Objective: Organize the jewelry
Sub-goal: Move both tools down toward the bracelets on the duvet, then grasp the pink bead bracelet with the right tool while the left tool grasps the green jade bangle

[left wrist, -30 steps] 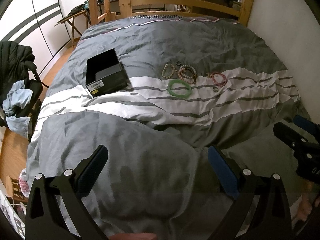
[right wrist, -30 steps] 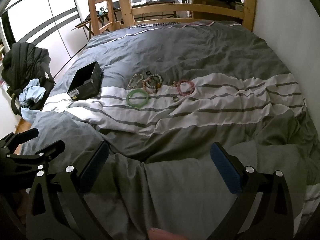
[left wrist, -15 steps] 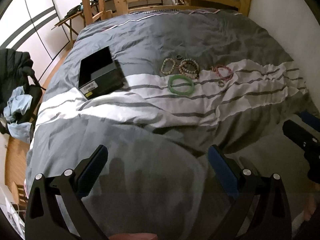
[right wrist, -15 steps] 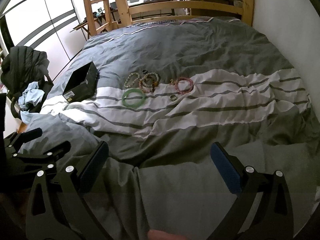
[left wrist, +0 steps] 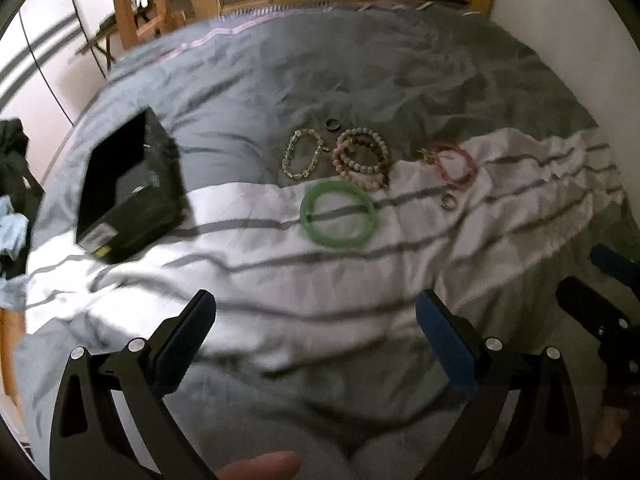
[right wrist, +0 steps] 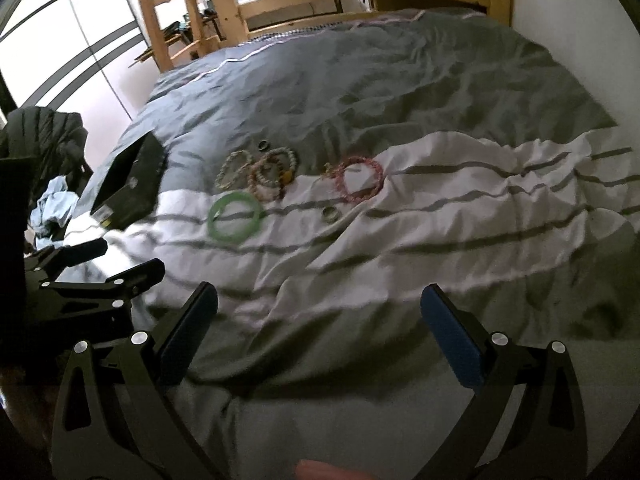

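Both tools empty, jaws spread wide: left tool (left wrist: 314, 322), right tool (right wrist: 318, 316), both low over the near part of the grey-and-white striped duvet (left wrist: 280, 280), well short of the jewelry.

Next out, green smooth rigid bangle (left wrist: 338, 213), flat on the white band. Likely jade or glass: stiff, slick, could chip. Pinch across one side of the rim, one pad inside the ring, one outside. Soft bedding should give under the lower pad.

Just right of it, small silver ring (left wrist: 449, 201). Tiny and light, may sink into a fold; fiddly pick.

Behind the bangle: stacked pink and brown bead bracelets (left wrist: 362, 158), pale yellow-green bead bracelet (left wrist: 301, 154), pink bead bracelet with a gold charm (left wrist: 456, 166). Probably strung beads, so floppy; grab a section of strand and expect droop. The stack may come up together.

Farthest, small dark ring (left wrist: 332, 124).

Open black rectangular box (left wrist: 128, 186) left of the cluster, well apart; likely the destination. Nothing visible in it from here.
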Tool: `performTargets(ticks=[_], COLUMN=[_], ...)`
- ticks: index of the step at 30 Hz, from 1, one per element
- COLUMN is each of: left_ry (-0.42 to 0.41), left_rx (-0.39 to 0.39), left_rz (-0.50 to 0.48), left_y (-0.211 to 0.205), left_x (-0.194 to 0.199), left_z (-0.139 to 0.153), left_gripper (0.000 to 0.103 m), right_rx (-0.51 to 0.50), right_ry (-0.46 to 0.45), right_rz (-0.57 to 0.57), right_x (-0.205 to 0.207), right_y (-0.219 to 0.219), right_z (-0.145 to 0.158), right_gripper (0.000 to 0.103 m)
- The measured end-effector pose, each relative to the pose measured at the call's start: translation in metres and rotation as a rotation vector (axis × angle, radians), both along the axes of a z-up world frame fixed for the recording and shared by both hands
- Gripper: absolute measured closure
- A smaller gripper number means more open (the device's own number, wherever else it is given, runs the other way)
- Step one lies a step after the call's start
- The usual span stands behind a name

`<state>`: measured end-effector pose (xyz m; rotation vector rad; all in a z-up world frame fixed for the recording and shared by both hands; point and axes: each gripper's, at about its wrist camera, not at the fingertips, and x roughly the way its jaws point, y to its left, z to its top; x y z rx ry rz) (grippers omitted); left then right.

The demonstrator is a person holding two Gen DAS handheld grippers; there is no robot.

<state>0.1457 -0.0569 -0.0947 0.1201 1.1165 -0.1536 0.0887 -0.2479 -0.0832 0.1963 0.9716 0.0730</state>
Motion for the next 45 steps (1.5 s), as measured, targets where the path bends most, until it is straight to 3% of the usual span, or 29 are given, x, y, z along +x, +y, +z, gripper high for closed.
performTargets(ticks=[4,9,16,19,21,23,26,29,30,31,32,33,34,36,41,42,43,45], left_ry=[0.065,0.079,0.198,0.19,0.176,0.177,0.182,0.163,0.152,0.134,0.13,0.132,0.135,0.133,0.076,0.056,0.058,0.069], left_rx=[-0.043,0.001,-0.001,0.041,0.025,0.018,0.043,0.043,0.042,0.043,0.034,0.024,0.013,-0.014,-0.073,-0.071,-0.086,-0.138], left_rz=[0.021,0.062,0.027,0.025,0.03,0.029,0.008,-0.004,-0.009,-0.013,-0.016,-0.016,-0.014,-0.005,0.009,0.016,0.012,0.009], left_y=[-0.003,-0.014,-0.029,-0.035,-0.034,-0.034,-0.041,-0.047,-0.049,-0.052,-0.053,-0.053,-0.053,-0.051,-0.036,-0.035,-0.033,-0.031], left_x=[0.049,0.092,0.101,0.103,0.104,0.104,0.105,0.106,0.104,0.103,0.103,0.103,0.103,0.103,0.098,0.098,0.1,0.1], left_z=[-0.021,-0.05,-0.101,-0.113,-0.116,-0.117,-0.116,-0.107,-0.102,-0.097,-0.095,-0.094,-0.093,-0.087,-0.058,-0.053,-0.05,-0.051], left_gripper=[0.005,0.005,0.005,0.005,0.005,0.005,0.005,0.018,0.028,0.032,0.032,0.032,0.032,0.032,0.034,0.074,0.101,0.102], right_rx=[-0.025,-0.08,-0.088,-0.077,-0.12,-0.192,-0.214,-0.178,-0.174,-0.149,-0.113,-0.07,-0.043,-0.024,0.083,0.099,0.115,0.134], right_ry=[0.003,-0.008,0.01,0.049,0.071,0.045,0.043,0.039,0.044,0.032,0.013,-0.003,-0.017,-0.025,-0.073,-0.107,-0.153,-0.24], right_rz=[-0.03,-0.024,-0.049,-0.067,-0.077,-0.062,-0.063,-0.055,-0.048,-0.043,-0.054,-0.078,-0.117,-0.162,-0.217,-0.217,-0.214,-0.198], right_x=[0.042,0.085,0.147,0.166,0.171,0.172,0.177,0.178,0.178,0.177,0.173,0.17,0.168,0.166,0.156,0.152,0.149,0.143], right_y=[-0.014,-0.019,-0.021,-0.021,-0.019,-0.011,-0.009,-0.014,-0.016,-0.02,-0.021,-0.027,-0.033,-0.043,-0.063,-0.064,-0.063,-0.06], right_z=[-0.009,-0.024,-0.068,-0.1,-0.118,-0.123,-0.127,-0.125,-0.123,-0.119,-0.115,-0.11,-0.105,-0.101,-0.095,-0.09,-0.083,-0.07], right_gripper=[0.003,0.003,0.003,0.003,0.003,0.003,0.003,0.003,0.003,0.004,0.012,0.031,0.04,0.069,0.087,0.09,0.09,0.091])
